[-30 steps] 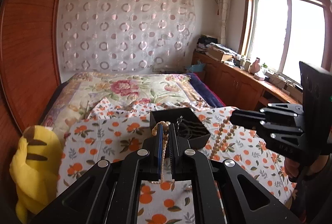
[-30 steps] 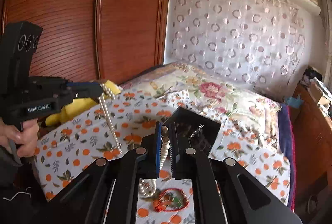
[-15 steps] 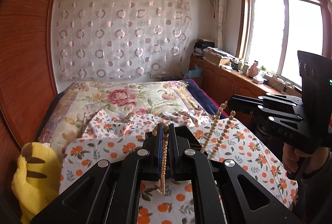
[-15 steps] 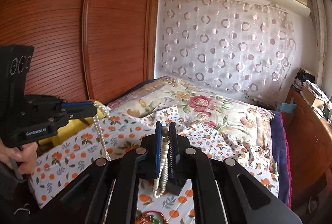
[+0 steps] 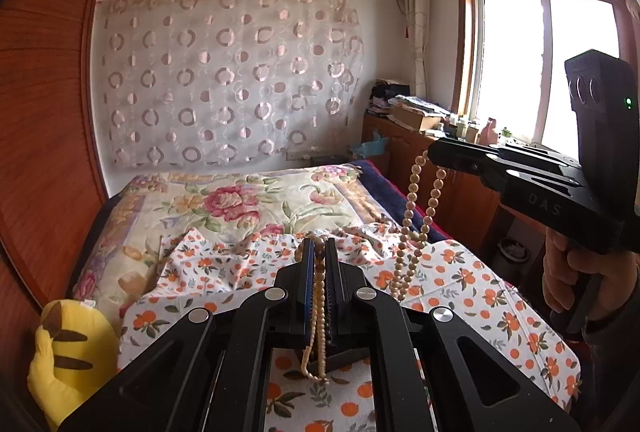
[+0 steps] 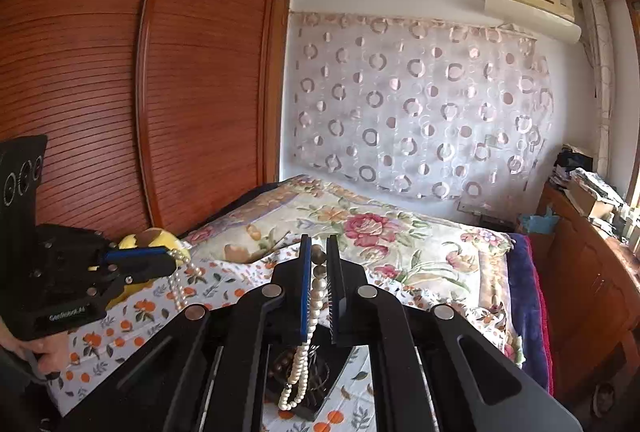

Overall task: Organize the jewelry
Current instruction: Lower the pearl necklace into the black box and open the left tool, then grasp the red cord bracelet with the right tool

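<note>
My left gripper (image 5: 318,248) is shut on one end of a pearl bead necklace (image 5: 319,316) that hangs between its fingers. My right gripper (image 6: 319,250) is shut on the other end of the same necklace (image 6: 314,296). Both hold it lifted above the bed. In the left wrist view the right gripper (image 5: 434,154) has beads hanging in two strands (image 5: 412,228). In the right wrist view the left gripper (image 6: 174,260) has pearls dangling (image 6: 178,286). A black jewelry box (image 6: 316,372) with dark jewelry inside lies below, mostly hidden by the gripper.
The bed carries an orange-print cloth (image 5: 480,296) over a floral quilt (image 5: 240,200). A yellow plush toy (image 5: 64,352) lies at the left. A wooden wardrobe (image 6: 120,92) stands left, a wooden cabinet with clutter (image 5: 408,120) right under the window.
Both grippers have risen with the necklace and tilted up, so the bed and jewelry box dropped lower in view. The strand now hangs higher off the cloth.
</note>
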A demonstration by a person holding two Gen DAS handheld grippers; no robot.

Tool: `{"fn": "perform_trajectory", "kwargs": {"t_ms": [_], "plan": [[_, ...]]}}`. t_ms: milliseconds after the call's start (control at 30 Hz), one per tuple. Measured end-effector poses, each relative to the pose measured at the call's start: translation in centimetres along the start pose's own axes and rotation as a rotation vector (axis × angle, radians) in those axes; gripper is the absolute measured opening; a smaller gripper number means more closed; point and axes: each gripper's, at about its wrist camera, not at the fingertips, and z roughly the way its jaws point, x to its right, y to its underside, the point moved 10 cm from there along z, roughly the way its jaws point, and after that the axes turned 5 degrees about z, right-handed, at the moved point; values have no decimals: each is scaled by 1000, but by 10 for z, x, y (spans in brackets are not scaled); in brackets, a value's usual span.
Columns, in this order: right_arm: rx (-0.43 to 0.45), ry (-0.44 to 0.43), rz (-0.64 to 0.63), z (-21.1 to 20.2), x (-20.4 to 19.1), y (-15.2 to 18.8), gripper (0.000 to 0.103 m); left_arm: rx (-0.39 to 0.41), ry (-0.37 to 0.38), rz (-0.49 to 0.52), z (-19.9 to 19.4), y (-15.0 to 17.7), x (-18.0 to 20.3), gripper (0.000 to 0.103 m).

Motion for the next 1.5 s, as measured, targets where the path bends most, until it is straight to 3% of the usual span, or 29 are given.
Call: {"fn": "perform_trajectory", "kwargs": {"t_ms": [267,600,1100,1233,1500], "plan": [[-41,0,18,14,9,11,8,9,4,-5,12,-17,0,5],[-124,-20,56,37,11,46,8,-53,25,-24,46,-12,6,5],[-261,-44,96,69,3,111,9,-148,28,-29,85,19,10,7],[-258,-40,107,64,8,117,28,-152,18,-21,81,30,9,10],[-253,-48,92,37,8,139,28,-185,27,-9,58,77,11,16]]}}
